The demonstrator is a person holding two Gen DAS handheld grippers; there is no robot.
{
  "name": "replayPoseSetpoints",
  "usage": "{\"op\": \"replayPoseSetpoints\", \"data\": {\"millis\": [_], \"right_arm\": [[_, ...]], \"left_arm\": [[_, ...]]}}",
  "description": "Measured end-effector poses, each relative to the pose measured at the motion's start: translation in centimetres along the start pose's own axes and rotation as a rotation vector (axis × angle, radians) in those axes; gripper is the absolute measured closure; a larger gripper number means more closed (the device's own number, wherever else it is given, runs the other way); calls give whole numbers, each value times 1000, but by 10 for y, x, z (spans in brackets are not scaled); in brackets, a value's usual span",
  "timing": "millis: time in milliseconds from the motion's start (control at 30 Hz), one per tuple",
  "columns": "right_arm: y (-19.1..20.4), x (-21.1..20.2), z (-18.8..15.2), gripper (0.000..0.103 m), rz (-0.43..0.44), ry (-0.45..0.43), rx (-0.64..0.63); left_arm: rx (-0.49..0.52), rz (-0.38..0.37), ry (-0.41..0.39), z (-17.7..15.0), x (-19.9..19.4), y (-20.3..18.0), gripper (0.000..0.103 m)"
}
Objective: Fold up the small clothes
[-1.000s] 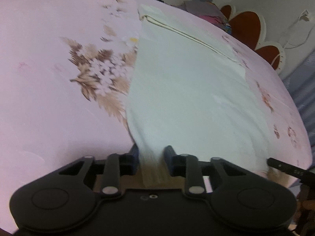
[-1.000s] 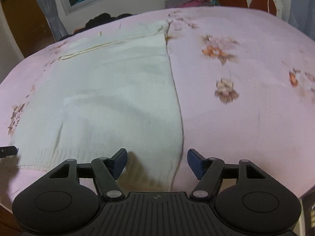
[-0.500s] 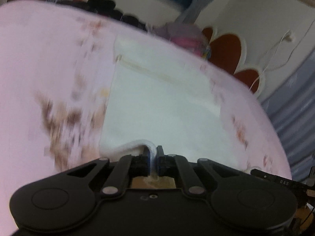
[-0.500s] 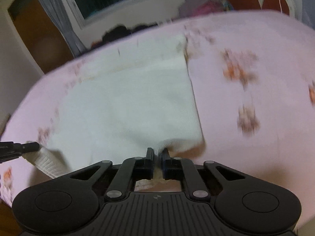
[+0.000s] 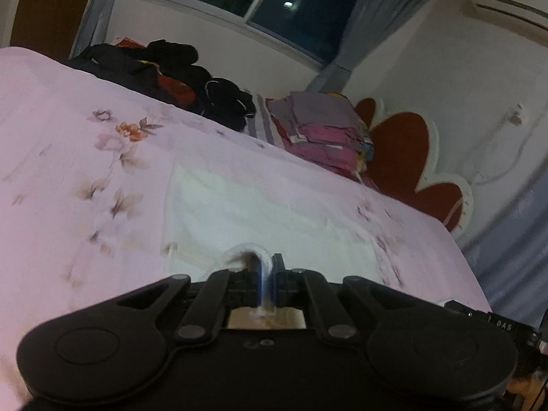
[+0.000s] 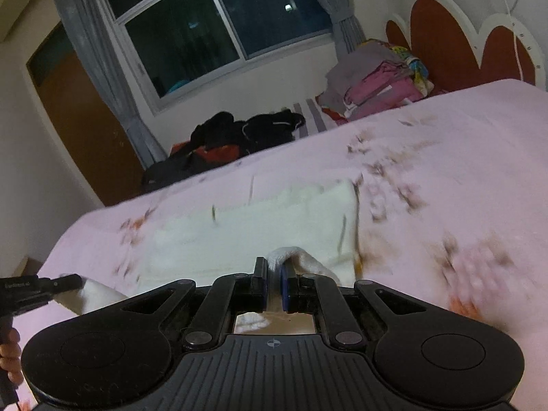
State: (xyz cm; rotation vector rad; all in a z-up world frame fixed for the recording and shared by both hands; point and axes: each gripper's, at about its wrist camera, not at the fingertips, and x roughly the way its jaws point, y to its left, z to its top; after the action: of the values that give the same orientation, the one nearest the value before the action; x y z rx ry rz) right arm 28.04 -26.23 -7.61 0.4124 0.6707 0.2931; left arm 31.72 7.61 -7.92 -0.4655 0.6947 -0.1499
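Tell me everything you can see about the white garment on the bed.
The white garment is cream-white and looks like soft knit, with a ribbed texture at the pinched edge. It lies mostly flat on the pink floral bedsheet. Its near edge is lifted off the sheet: the left gripper is shut on one part and the right gripper on another, each with a small hump of cloth between its fingers. The far part rests on the sheet. Motion blur hides finer details.
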Motion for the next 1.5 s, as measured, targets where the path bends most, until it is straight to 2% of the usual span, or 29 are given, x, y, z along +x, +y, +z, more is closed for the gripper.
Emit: {"op": "replayPoseSetpoints", "data": {"millis": [267, 467, 567, 633, 700, 733, 767, 800, 833, 867, 1033, 1167, 1233, 1300, 1367, 1400, 1433, 1467, 1500], "right_arm": [[-32, 101, 50, 96, -21, 34, 79], [-63, 156, 62, 96, -55, 77, 180], [-69, 175, 63, 96, -76, 101, 175], [-71, 184, 62, 95, -93, 109, 182], [-77, 189, 63, 95, -92, 106, 208], [-79, 189, 64, 90, -89, 101, 214], [-80, 188, 66, 81, -93, 90, 213], [-81, 185, 67, 50, -106, 67, 203], [-79, 182, 68, 25, -116, 42, 189], [-79, 178, 70, 24, -115, 18, 167], [-76, 180, 72, 25, -106, 45, 62], [-70, 198, 61, 26, -124, 93, -22], [-70, 206, 58, 44, -131, 116, -53], [-72, 213, 56, 49, -136, 125, -73], [-72, 218, 56, 52, -139, 129, -101], [-71, 221, 55, 68, -134, 134, -119], [-70, 222, 55, 91, -130, 143, -137], [-68, 223, 54, 96, -127, 148, -153], [-66, 223, 53, 96, -125, 148, -169]], "left_arm": [[-48, 77, 11, 43, 87, 20, 98], [-26, 140, 50, 57, 135, 28, 98], [-11, 176, 69, 60, 153, 29, 94], [-9, 202, 46, 62, 158, 30, 75], [-6, 222, 10, 65, 157, 32, 65], [-6, 220, -5, 67, 153, 33, 53], [-4, 220, -13, 69, 150, 34, 46], [3, 223, -21, 71, 147, 35, 38], [22, 223, -30, 72, 144, 35, 38], [41, 219, -28, 72, 143, 36, 38], [119, 184, 33, 67, 151, 32, 38], [161, 206, 101, 57, 176, 31, 42], [164, 222, 112, 54, 185, 34, 46], [175, 232, 118, 51, 191, 37, 49], [196, 235, 115, 50, 192, 35, 58], [203, 227, 116, 50, 191, 35, 70], [207, 221, 118, 50, 191, 34, 81], [208, 215, 117, 50, 190, 34, 88], [212, 208, 118, 50, 190, 33, 99]]}}
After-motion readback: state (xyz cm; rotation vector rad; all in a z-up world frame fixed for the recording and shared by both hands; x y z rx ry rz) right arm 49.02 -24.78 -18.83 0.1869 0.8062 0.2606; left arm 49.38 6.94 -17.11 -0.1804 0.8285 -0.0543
